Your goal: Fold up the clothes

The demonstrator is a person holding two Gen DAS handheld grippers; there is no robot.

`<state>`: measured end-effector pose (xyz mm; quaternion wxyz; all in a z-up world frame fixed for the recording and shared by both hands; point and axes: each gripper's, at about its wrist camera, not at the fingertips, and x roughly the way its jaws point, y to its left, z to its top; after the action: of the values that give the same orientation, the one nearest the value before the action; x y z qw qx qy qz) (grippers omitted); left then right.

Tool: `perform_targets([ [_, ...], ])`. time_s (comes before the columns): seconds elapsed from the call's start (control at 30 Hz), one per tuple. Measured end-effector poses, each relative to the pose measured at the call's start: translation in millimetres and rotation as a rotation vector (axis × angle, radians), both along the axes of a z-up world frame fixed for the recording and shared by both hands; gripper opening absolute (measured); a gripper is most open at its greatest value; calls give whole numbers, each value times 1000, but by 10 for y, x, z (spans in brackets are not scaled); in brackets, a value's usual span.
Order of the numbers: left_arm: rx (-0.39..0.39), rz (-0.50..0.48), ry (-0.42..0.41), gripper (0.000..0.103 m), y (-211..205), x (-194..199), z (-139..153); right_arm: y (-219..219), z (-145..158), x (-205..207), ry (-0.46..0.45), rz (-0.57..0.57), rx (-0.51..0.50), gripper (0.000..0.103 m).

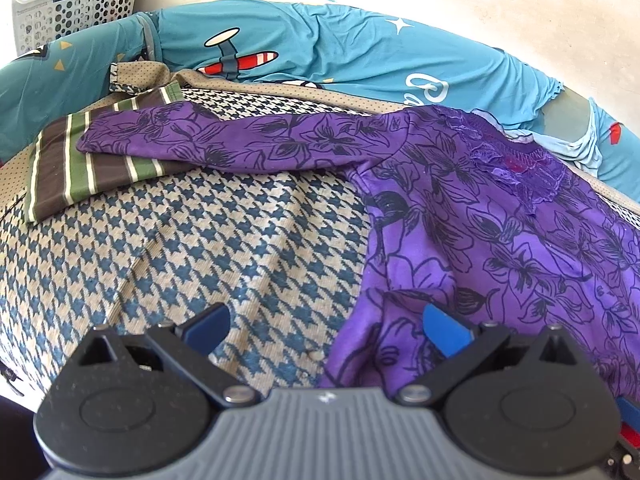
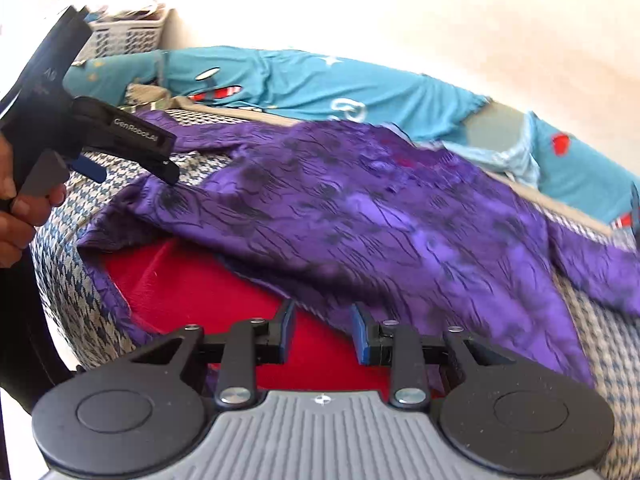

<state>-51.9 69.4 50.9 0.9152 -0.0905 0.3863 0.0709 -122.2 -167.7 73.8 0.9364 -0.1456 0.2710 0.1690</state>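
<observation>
A purple top with a black flower print (image 1: 500, 240) lies spread on the bed, one sleeve (image 1: 224, 136) stretched left over a folded striped garment. My left gripper (image 1: 328, 320) hovers open wide at the top's left edge; one blue pad is over the purple cloth and nothing is between the fingers. In the right wrist view the purple top (image 2: 380, 220) is blurred. My right gripper (image 2: 323, 322) is low at its near edge, jaws partly apart, with red cloth (image 2: 192, 280) showing in the gap. The left gripper (image 2: 132, 172) is held in a hand at the far left.
The bed has a blue and beige houndstooth cover (image 1: 208, 248). A green, brown and white striped garment (image 1: 80, 168) lies folded at the left. Teal cartoon-print bedding (image 1: 340, 52) runs along the back, with a white laundry basket (image 1: 72, 4) behind it by the wall.
</observation>
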Motion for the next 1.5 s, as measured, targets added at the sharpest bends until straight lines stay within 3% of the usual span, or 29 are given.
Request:
perform_targets([
  [0.3, 2, 20, 7, 103, 85, -34, -15, 380, -161, 191, 5, 117, -112, 29],
  [0.43, 1, 26, 13, 103, 112, -44, -33, 474, -257, 290, -3, 115, -144, 29],
  [0.5, 1, 27, 15, 103, 119, -46, -38, 473, -273, 335, 5, 113, -124, 24],
  [0.57, 2, 28, 17, 103, 123, -47, -42, 472, -279, 361, 14, 115, -115, 5],
  [0.6, 4, 29, 18, 103, 122, -47, -45, 467, -277, 364, 17, 116, -112, 4],
  [0.93, 0, 41, 11, 103, 128, -58, -21, 233, 104, -92, 60, 309, -40, 3],
  [1.17, 6, 50, 5, 103, 140, -76, -2, 209, -18, -262, 189, 381, -122, 3],
  [1.3, 6, 66, -2, 103, 170, -90, 18, 251, 12, -346, 159, 394, -94, 4],
  [1.4, 12, 61, -4, 103, 161, -95, 24, 290, 47, -319, 150, 384, -19, 4],
  [1.5, 19, 61, -8, 103, 161, -101, 33, 446, 40, -306, 106, 392, -22, 4],
])
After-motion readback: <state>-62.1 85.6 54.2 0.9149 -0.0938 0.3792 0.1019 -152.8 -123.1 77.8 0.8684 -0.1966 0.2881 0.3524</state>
